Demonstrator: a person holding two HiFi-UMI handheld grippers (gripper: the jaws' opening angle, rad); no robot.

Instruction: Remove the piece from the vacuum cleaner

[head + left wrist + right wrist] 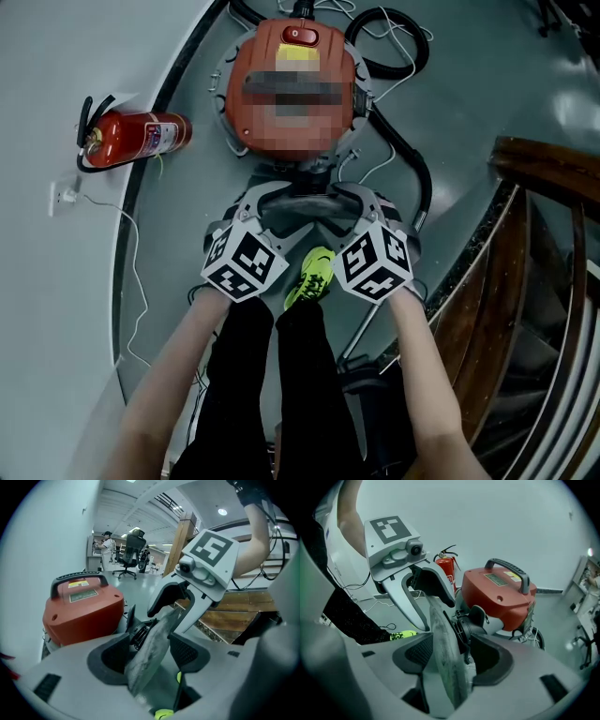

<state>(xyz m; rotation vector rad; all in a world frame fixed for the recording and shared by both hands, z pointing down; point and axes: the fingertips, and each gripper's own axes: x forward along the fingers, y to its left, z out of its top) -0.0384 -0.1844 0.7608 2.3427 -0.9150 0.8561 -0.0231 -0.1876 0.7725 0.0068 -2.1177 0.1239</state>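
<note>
A red vacuum cleaner (pixel 291 84) stands on the grey floor, also seen in the left gripper view (pixel 82 611) and the right gripper view (pixel 497 595). At its near side, a flat, dusty grey piece (pixel 152 644) sits edge-on against a black ribbed port (pixel 461 625). My left gripper (pixel 272 208) and right gripper (pixel 349 208) flank it from either side. Both are open wide. The piece (pixel 443 653) runs between each gripper's pads, with gaps beside it. In the head view it shows as a dark bar (pixel 302 202) between the jaws.
A red fire extinguisher (pixel 136 139) lies on the floor to the left, with a white cable (pixel 131 281) trailing near it. A black hose (pixel 412 169) curves on the right. A wooden stair rail (pixel 544 234) is at far right. My neon shoe (pixel 311 277) is below the grippers.
</note>
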